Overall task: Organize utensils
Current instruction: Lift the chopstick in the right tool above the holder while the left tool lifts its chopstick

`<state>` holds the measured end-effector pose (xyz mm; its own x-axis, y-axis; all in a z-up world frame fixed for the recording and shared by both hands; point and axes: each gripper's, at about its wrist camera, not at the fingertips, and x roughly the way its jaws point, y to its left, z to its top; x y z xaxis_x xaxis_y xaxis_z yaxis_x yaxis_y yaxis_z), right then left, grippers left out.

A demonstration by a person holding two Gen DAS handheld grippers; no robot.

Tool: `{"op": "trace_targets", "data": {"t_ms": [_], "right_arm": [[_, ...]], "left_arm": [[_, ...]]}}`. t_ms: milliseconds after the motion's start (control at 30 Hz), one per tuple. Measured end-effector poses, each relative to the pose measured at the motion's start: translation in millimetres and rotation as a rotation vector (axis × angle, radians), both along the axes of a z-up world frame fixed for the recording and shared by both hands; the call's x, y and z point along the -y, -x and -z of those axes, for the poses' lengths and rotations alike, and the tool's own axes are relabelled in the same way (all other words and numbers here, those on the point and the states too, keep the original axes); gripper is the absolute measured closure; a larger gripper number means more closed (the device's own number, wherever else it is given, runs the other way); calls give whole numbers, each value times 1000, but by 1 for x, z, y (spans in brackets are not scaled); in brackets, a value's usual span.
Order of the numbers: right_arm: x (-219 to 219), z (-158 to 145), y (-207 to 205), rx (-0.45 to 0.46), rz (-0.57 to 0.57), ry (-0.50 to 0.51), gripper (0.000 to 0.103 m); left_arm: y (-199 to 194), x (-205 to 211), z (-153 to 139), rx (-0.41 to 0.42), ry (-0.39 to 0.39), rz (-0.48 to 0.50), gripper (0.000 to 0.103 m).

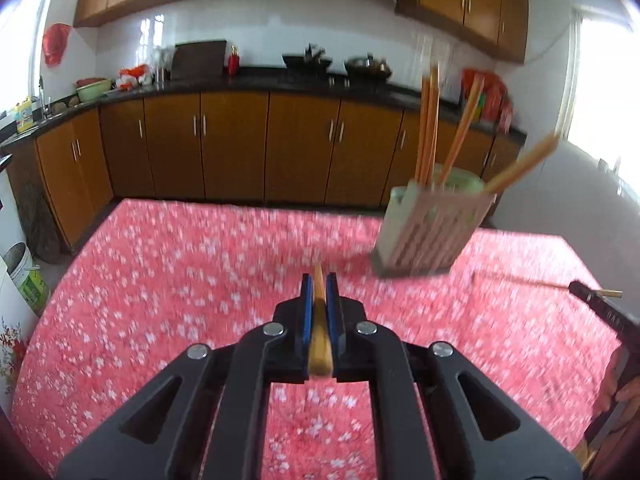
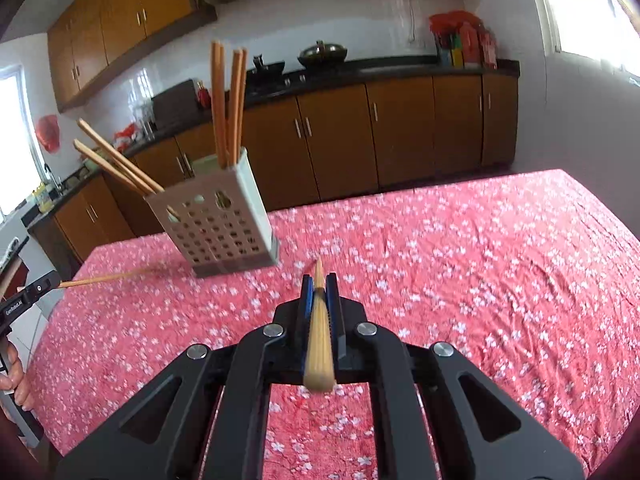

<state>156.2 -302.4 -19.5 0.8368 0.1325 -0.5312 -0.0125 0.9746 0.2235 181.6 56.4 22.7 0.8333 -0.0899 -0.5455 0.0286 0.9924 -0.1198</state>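
**Q:** Left wrist view: what does the left gripper (image 1: 319,286) carry, and how?

**A:** Its jaws are pressed together on a single bamboo chopstick (image 1: 319,328), which lies lengthwise between the blue pads (image 1: 307,312) with its tip poking out past them. Gripped along the pads rather than across them, the stick points where the tool points, which should make aiming at an opening simpler.

**Q:** And in the right wrist view?

**A:** The right gripper (image 2: 319,286) pinches a second chopstick (image 2: 319,340) in the same lengthwise way, butt end toward the camera. Each view also catches the other tool at its edge, holding its stick out over the cloth.

**Q:** Where is the destination?

**A:** A perforated utensil holder (image 2: 218,224) stands on the floral tablecloth (image 2: 480,264), ahead and between the two tools. Several chopsticks already stand in it: some upright in the rear compartment (image 2: 228,100), others leaning outward (image 2: 116,156).

**Q:** Why do both tools point slightly downward, clear of the cloth?

**A:** Probably so each tip can be carried above the holder's rim, then tipped in from above.

**Q:** What stage is this, judged from the layout?

**A:** Transport: both sticks are held, neither is yet over the holder. The leaning sticks may obstruct entry.
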Motion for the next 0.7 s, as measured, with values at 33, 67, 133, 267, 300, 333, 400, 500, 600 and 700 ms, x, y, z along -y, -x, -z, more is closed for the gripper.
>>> {"op": "trace_targets", "data": {"t_ms": [33, 67, 133, 267, 300, 333, 400, 500, 600, 700], "right_arm": [[0, -5, 1, 15, 0, -3, 96], [0, -9, 1, 28, 1, -4, 96], [1, -15, 2, 47, 3, -6, 96], [1, -27, 0, 81, 5, -13, 96], [1, -31, -1, 89, 5, -16, 96], [1, -36, -1, 100, 3, -20, 96], [0, -47, -1, 119, -5, -26, 96], [-3, -63, 0, 156, -23, -30, 96], [-6, -80, 2, 196, -45, -43, 96], [-11, -102, 5, 252, -76, -67, 96]], "left_arm": [[0, -1, -6, 17, 9, -4, 95], [1, -1, -12, 31, 14, -6, 95], [1, -2, -22, 48, 21, -3, 95], [1, 2, -44, 83, 28, 25, 95], [1, 3, -48, 90, 26, 31, 95], [2, 6, -54, 99, 26, 44, 96], [4, 10, -63, 114, 24, 62, 96], [7, 19, -77, 144, 26, 89, 95], [12, 27, -92, 175, 43, 122, 96], [15, 39, -111, 222, 61, 155, 96]]}}
